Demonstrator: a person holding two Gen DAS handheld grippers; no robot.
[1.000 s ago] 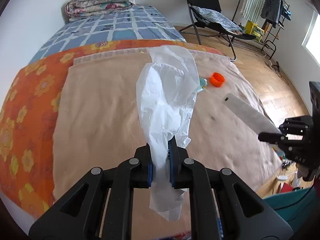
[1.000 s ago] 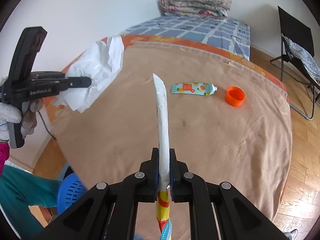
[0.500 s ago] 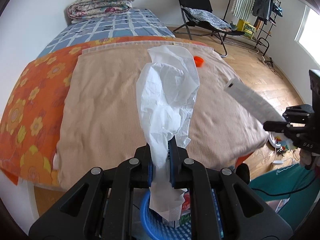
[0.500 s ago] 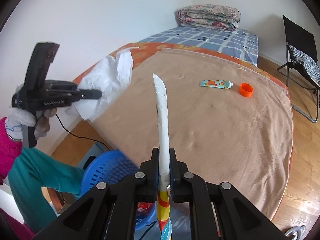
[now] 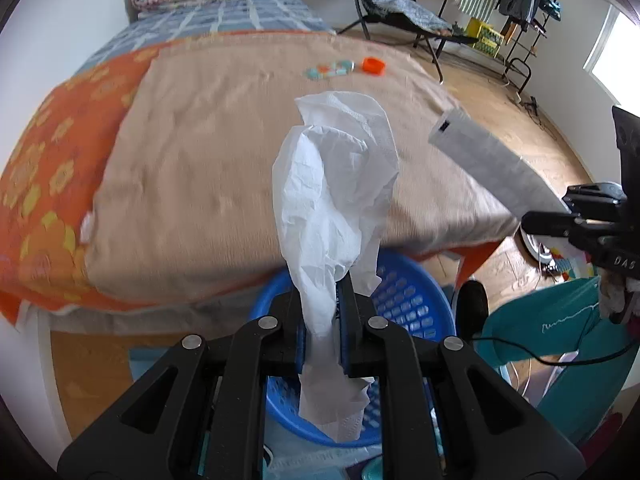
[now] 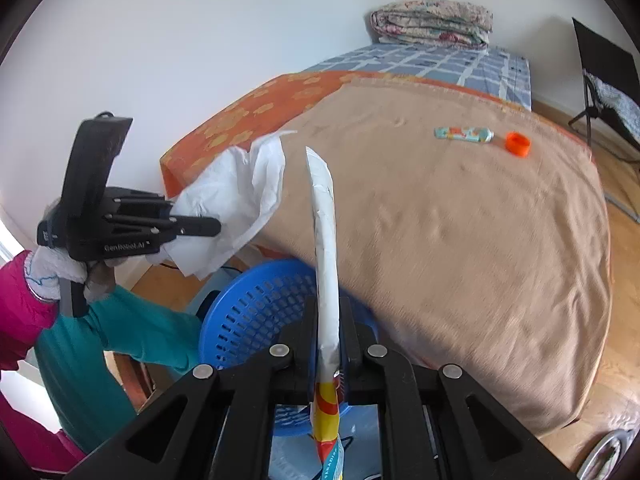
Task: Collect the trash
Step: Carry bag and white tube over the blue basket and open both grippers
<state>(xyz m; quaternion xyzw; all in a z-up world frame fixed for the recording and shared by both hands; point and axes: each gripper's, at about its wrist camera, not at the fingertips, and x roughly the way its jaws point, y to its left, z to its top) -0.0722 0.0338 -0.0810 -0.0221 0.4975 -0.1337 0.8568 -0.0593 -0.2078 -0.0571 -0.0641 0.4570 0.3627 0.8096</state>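
Now both hands have drawn back from over the bed (image 5: 224, 184) toward its near edge, and the blue perforated basket (image 5: 404, 300), which a second ago was not seen at all from the left wrist, lies directly under the two grippers. The left gripper (image 5: 323, 320) has its jaws pressed together on a crumpled white tissue (image 5: 332, 200), which stands up above the basket and also hangs a little below the fingers toward it. The right gripper (image 6: 329, 336) pinches a flat white snack wrapper (image 6: 325, 240) with a yellow and red printed end, held upright over the rim of the basket (image 6: 256, 304).

In my judgement the carrying part is nearly finished: both pieces are above the basket or just beside its rim, so the next step is probably to let them go so that they fall inside. The tissue is light and may cling to a pad.

Two more pieces of trash lie on the bed well apart from the basket: a small colourful tube (image 6: 464, 134) and, just beside it, an orange cap (image 6: 518, 145). So the task is about halfway.
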